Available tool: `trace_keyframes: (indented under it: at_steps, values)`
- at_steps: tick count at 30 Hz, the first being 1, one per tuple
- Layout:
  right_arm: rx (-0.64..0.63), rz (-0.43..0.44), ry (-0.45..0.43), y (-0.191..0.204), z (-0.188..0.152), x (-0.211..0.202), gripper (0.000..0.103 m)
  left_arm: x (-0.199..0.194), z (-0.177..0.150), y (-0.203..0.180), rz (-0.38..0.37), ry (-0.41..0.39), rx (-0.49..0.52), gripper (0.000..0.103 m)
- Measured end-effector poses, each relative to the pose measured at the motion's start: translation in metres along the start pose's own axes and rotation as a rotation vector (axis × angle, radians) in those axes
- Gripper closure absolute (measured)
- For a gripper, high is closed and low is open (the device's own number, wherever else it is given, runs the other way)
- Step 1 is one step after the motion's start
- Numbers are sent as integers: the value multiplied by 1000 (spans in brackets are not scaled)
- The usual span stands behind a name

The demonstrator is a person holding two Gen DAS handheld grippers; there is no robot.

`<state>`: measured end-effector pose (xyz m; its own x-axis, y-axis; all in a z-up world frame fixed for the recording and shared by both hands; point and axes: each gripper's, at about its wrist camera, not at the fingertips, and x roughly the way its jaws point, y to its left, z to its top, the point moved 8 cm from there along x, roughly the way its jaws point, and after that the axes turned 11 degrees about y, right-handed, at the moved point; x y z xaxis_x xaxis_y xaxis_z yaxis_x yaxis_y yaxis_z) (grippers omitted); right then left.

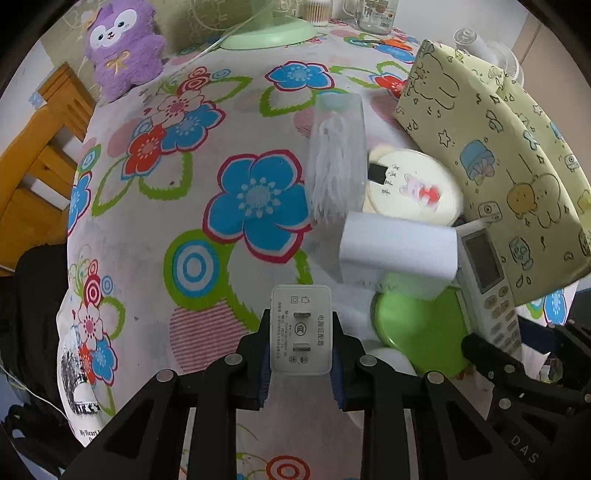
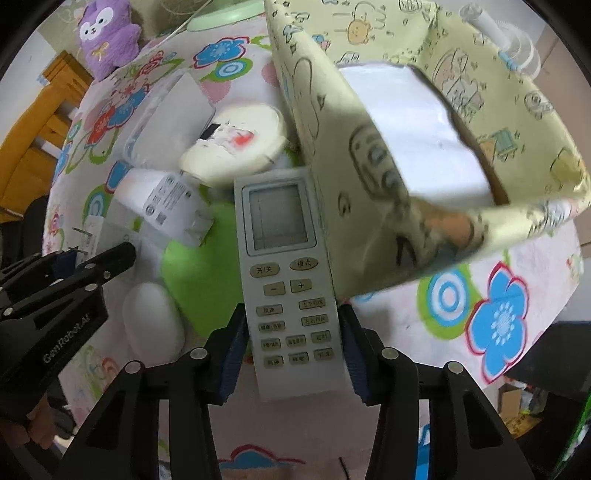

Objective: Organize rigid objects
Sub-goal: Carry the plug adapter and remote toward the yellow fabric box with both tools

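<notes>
My left gripper [image 1: 300,326] is shut on a white power adapter [image 1: 300,306], its flat prongs facing the camera, just above the flowered tablecloth [image 1: 184,184]. My right gripper [image 2: 293,350] is shut on a white air-conditioner remote [image 2: 284,258]; the blue pads [image 2: 232,350] press both long sides near its button end. The remote [image 1: 487,288] also shows at the right of the left wrist view. A yellow-green cartoon-print storage box [image 2: 369,155] stands right beside the remote, tilted; its white inside shows. The same box [image 1: 480,166] fills the right of the left wrist view.
Between the grippers lie a white charger block [image 1: 399,251], a round cream case [image 1: 413,184], a clear plastic box [image 1: 336,166], a green disc [image 2: 207,273] and a white oval piece [image 2: 153,321]. At the far edge stand a purple plush [image 1: 122,44] and a green fan base [image 1: 269,33].
</notes>
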<state>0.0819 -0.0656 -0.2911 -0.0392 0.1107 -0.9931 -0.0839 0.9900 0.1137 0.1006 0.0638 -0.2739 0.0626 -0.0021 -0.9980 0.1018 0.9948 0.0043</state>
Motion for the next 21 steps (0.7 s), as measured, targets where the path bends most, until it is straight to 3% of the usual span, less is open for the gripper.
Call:
trace_keyframes:
  at_steps: [13,21]
  values:
    - [-32,2,6,7,-12,-2,55,-1,-15,0,-23,9,1,78]
    - [-15,-13,-16,8,1,-8,54,-2,-10,2,-60,21,6,74]
